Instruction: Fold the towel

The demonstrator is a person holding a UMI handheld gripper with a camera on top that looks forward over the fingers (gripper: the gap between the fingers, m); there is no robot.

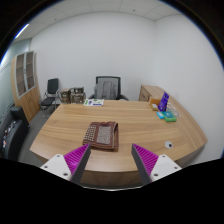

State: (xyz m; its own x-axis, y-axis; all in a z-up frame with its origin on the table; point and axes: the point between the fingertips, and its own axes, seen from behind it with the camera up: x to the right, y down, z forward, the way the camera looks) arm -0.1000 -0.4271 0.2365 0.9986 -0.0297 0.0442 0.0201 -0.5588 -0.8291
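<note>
A brown patterned towel (101, 134) lies folded flat on the wooden table (140, 125), just beyond my fingers and a little left of the gap between them. My gripper (110, 158) is open and empty, held above the table's near edge. Its two fingers with magenta pads (75, 157) stand wide apart, and nothing is between them.
A small white object (167, 145) lies on the table to the right. A purple item and green things (165, 110) sit at the far right. Papers (94, 102) lie at the far edge. A black office chair (107, 88) stands behind the table; a cabinet (27, 85) is at left.
</note>
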